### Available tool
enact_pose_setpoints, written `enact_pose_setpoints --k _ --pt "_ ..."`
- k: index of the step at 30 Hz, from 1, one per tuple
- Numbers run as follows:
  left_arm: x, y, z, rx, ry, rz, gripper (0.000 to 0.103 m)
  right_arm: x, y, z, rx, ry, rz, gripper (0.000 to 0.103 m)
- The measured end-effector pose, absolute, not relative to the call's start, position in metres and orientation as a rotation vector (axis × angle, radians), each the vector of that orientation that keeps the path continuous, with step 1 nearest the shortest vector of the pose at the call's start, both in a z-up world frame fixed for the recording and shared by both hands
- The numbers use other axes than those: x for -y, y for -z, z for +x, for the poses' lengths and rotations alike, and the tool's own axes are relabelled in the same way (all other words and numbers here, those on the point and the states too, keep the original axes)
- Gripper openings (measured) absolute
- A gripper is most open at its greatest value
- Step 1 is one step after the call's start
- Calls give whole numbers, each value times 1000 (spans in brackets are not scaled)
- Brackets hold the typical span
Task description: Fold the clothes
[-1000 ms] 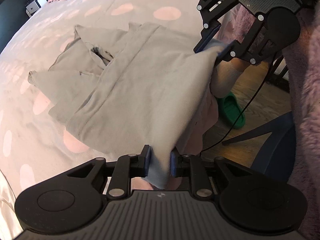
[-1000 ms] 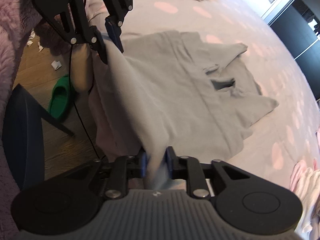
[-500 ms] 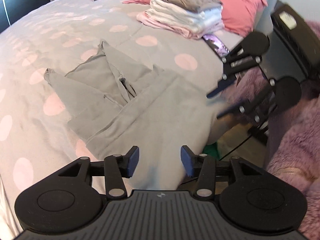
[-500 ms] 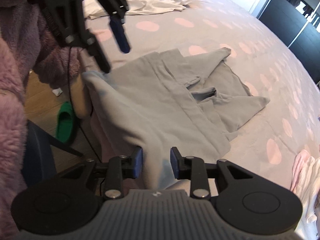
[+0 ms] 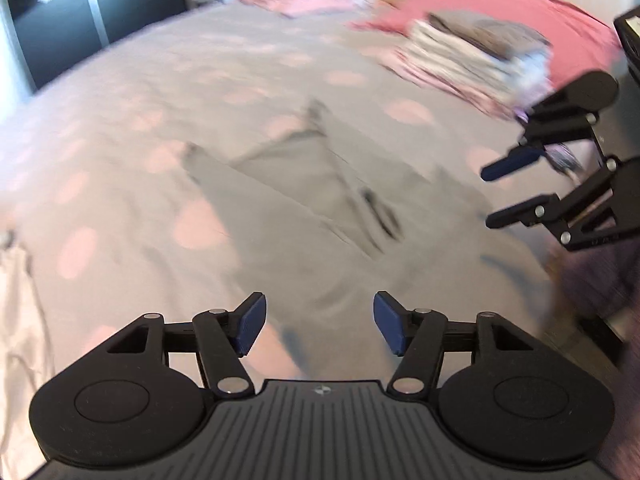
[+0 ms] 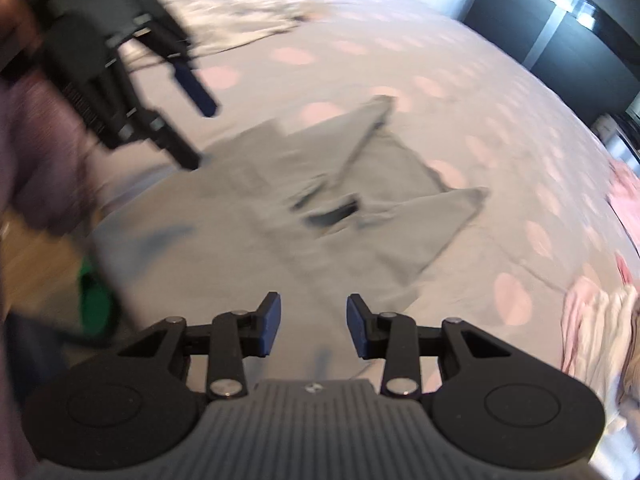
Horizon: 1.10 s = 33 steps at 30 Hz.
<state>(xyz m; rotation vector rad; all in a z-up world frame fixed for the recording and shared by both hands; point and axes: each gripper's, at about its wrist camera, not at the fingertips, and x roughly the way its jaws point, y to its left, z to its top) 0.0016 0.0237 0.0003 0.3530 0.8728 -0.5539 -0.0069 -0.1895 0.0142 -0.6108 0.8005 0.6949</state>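
Left gripper (image 5: 319, 328) and right gripper (image 6: 313, 326), just opening, hover above grey garment (image 5: 320, 208).

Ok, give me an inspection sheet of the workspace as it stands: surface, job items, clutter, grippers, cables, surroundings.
Surface: grey bedspread with pink dots.
Job's things: grey garment lying loose on the bed, partly folded; folded clothes stack by the pink pillow.
Clutter: unfolded white and pink clothes at the bed's edge.
Grippers: left gripper and right gripper both open, jaws just opening, nothing between the fingers.
Cables: nothing seen.
Surroundings: wooden floor, green slipper, dark cabinets.
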Motion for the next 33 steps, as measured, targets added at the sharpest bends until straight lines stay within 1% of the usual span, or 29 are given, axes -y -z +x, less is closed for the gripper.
enact_pose_setpoints --k 3,6,7,9,10,11,13,19,26,30,33 --pt "-23 3 6 -782 522 376 59 186 -4 13 -791 -610 -561 40" --pt "-24 8 21 -800 496 340 59 187 1 30 -803 -554 -502 41" --pt "-25 9 26 -808 495 321 59 188 1 36 -807 -539 -485 43" --pt "-28 13 36 -828 465 270 59 191 3 47 -811 -509 -438 52" --pt "-29 15 41 -844 452 249 58 192 4 53 -822 -492 -407 52" --pt "-31 18 46 -859 439 228 56 193 6 59 -837 -478 -369 52" --pt "-31 23 55 -868 427 205 54 196 7 69 -861 -456 -306 52" --pt "-29 36 81 -908 398 173 54 195 17 90 -882 -416 -262 52" --pt "-30 49 118 -955 402 166 54 202 38 123 -961 -413 -205 52" --pt "-42 56 144 -970 401 66 54 214 44 151 -1006 -413 -120 52" --pt "-49 57 160 -956 405 -12 54 222 39 172 -993 -383 -36 52"
